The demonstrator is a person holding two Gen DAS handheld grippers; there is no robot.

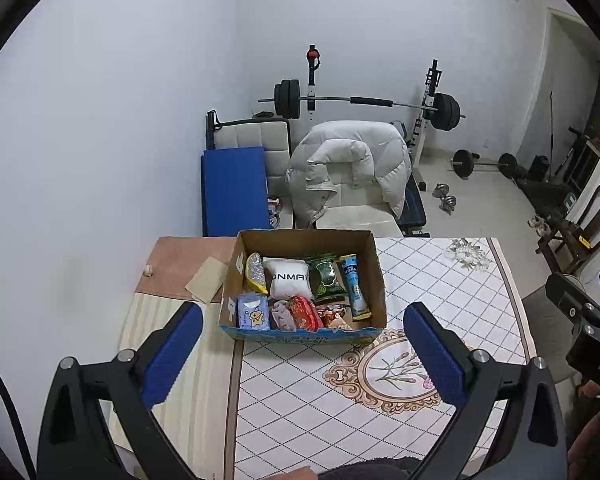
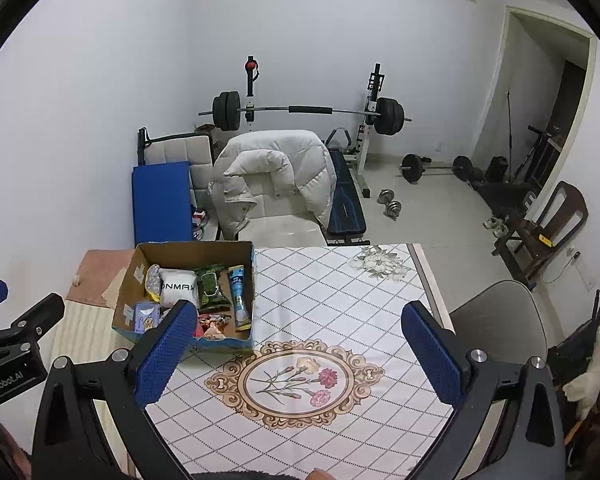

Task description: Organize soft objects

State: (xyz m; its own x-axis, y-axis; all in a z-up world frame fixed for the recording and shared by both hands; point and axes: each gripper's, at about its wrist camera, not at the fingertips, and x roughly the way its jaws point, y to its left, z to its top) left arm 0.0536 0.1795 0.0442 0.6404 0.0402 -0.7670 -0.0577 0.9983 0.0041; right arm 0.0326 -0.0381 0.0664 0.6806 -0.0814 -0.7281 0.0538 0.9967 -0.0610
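Observation:
An open cardboard box (image 1: 374,276) stands on the table and holds several soft packets: a white pouch (image 1: 290,278), a green packet (image 1: 326,278), a blue tube (image 1: 354,286), a red packet (image 1: 306,312) and a light blue tissue pack (image 1: 253,312). The box also shows in the right wrist view (image 2: 130,286). My left gripper (image 1: 304,330) is open and empty, held above the table just in front of the box. My right gripper (image 2: 300,322) is open and empty, to the right of the box over the patterned tablecloth (image 2: 340,292).
A tan card (image 1: 208,280) and a small bead (image 1: 149,270) lie left of the box. Beyond the table stand a chair with a white jacket (image 1: 348,164), a blue mat (image 1: 234,190) and a barbell rack (image 1: 364,102). A grey chair (image 2: 500,316) stands at the table's right.

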